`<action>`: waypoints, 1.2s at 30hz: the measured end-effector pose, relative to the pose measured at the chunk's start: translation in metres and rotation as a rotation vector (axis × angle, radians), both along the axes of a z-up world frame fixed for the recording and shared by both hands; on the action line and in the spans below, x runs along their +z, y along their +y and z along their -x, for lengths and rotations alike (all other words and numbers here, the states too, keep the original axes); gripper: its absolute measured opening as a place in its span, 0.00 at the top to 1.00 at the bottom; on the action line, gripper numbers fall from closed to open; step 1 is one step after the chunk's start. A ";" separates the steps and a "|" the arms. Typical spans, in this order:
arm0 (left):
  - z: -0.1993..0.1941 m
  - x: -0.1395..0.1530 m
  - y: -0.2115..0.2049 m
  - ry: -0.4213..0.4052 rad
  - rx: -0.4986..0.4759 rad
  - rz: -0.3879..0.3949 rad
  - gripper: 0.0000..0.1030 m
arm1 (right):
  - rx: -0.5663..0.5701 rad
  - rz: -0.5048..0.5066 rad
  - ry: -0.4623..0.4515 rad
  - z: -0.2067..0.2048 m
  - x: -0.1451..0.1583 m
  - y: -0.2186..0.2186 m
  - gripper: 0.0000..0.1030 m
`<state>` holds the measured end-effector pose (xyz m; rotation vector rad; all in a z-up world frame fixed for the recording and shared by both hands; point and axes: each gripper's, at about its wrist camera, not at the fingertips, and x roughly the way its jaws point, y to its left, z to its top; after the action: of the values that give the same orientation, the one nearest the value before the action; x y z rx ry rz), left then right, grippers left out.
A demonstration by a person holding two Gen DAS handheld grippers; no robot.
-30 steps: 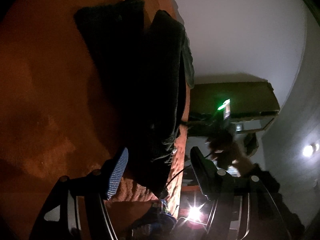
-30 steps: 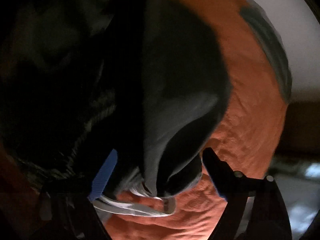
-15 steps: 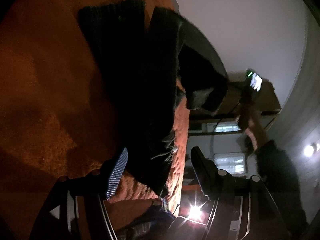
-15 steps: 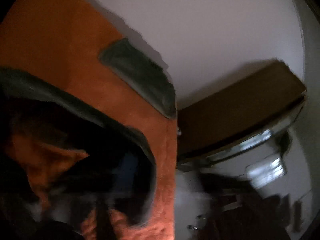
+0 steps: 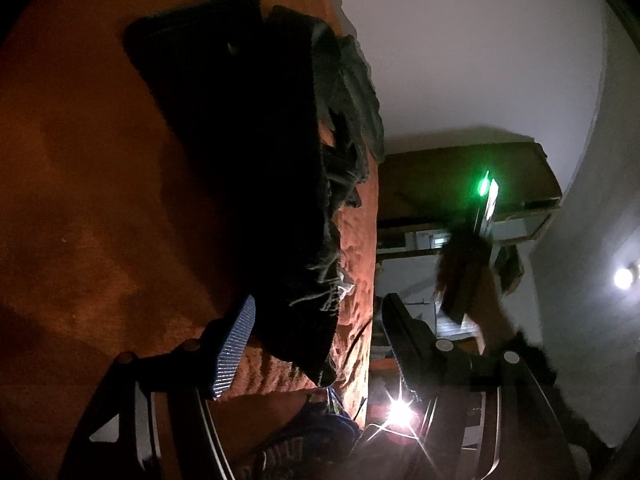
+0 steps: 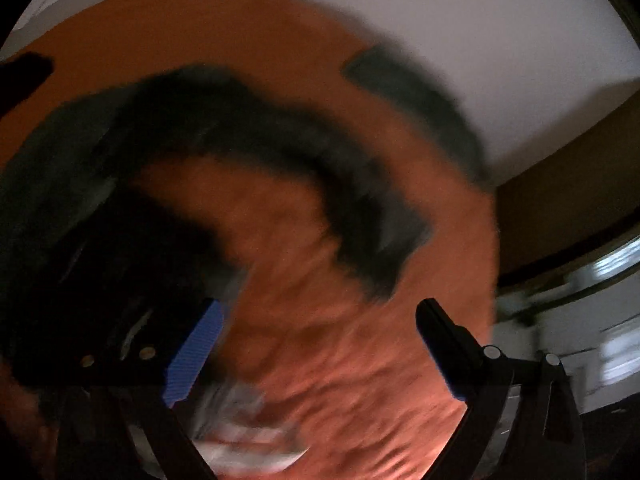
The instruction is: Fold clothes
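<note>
A dark garment (image 5: 248, 168) lies in folds on the orange bed cover (image 5: 80, 200), its near hem just ahead of my left gripper (image 5: 316, 328), which is open and holds nothing. In the blurred right wrist view a dark sleeve (image 6: 304, 160) curves across the orange cover (image 6: 320, 320), and my right gripper (image 6: 316, 320) is open above it with nothing between its fingers. A second grey-green cloth (image 6: 416, 96) lies at the cover's far edge. My right gripper (image 5: 484, 208) also shows in the left wrist view, held in a hand beyond the bed edge.
A brown cabinet (image 5: 460, 176) stands past the bed under a white wall (image 5: 480, 40). A bright lamp (image 5: 400, 410) glares low down and another light (image 5: 624, 278) at the right. A blue patterned cloth (image 5: 312, 436) and a whitish cloth (image 6: 240, 432) lie near the fingers.
The right gripper let go of the dark sleeve it carried over; the sleeve now lies on the cover. The right hand has dropped lower beside the bed. The left gripper has barely moved.
</note>
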<state>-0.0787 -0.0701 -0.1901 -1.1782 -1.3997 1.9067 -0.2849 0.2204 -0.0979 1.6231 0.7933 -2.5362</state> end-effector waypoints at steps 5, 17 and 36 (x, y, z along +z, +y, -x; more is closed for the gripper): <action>-0.001 0.019 0.027 0.048 -0.044 0.070 0.35 | 0.006 0.141 -0.165 -0.053 -0.030 0.027 0.06; 0.025 0.085 0.145 0.024 -0.199 0.283 0.32 | 0.028 0.305 -0.088 -0.104 0.012 0.080 0.06; 0.063 0.014 0.237 -0.132 -0.139 1.025 0.65 | 0.045 0.364 -0.081 -0.136 0.006 0.077 0.06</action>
<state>-0.1415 0.1671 -0.1764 -1.7838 -0.2785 2.5301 -0.1486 0.2976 -0.0923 1.5538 0.3306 -2.3882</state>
